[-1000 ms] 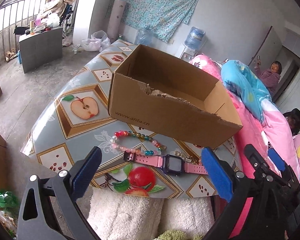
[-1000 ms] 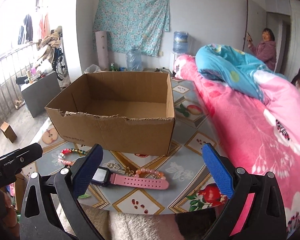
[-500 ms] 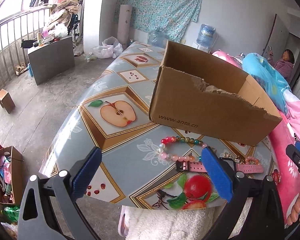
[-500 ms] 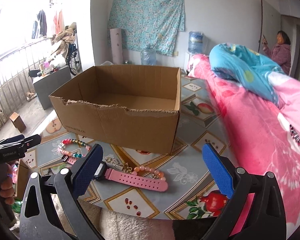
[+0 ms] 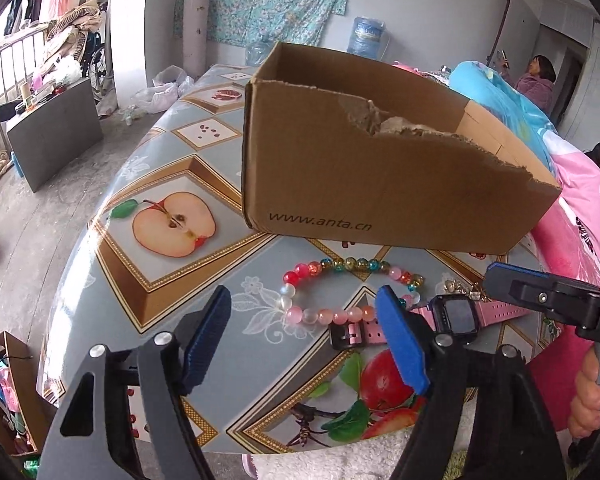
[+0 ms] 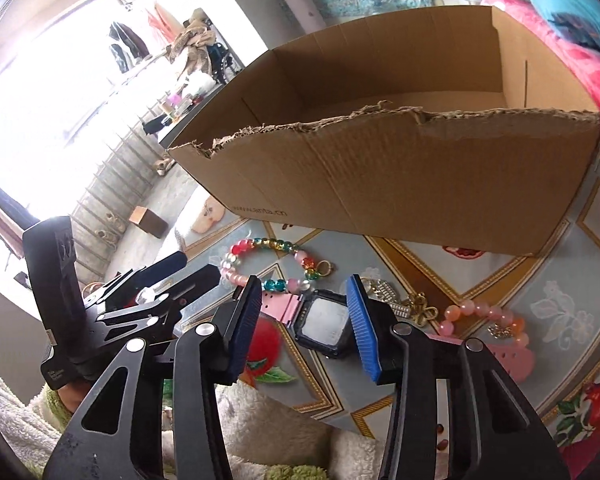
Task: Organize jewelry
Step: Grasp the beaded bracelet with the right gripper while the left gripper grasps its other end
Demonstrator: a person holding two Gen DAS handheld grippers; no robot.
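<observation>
Left gripper [image 5: 306,340]: I have it low over the near table edge, jaws about half apart and closing. Nothing is gripped; the colourful bead bracelet [image 5: 340,280] lies on the table beyond the gap.
Right gripper [image 6: 304,322]: I see its jaws narrowing, one blue pad on each side of the pink watch [image 6: 324,324]. The dark watch face sits between them; I cannot tell whether the pads touch it yet.
My hands: fingers of my right hand [image 5: 588,396] show at the right edge of the left view, wrapped on the handle.
Pink watch strap: it runs out flat to both sides of the face, on the fruit-print tablecloth [image 5: 160,280].
Gold chain piece [image 6: 404,304]: just right of the watch, touching the strap area.
Orange-pink bead bracelet [image 6: 480,320]: further right, partly on the strap.
Colourful bead bracelet, position: behind the watch, between it and the box.
Cardboard box [image 6: 400,184]: open top, torn front rim, standing on the table just behind the jewelry; I see nothing inside it.
Bedding [image 5: 572,200]: pink and blue, right of the box.
Far room: a person [image 5: 536,80] stands by the doorway.
</observation>
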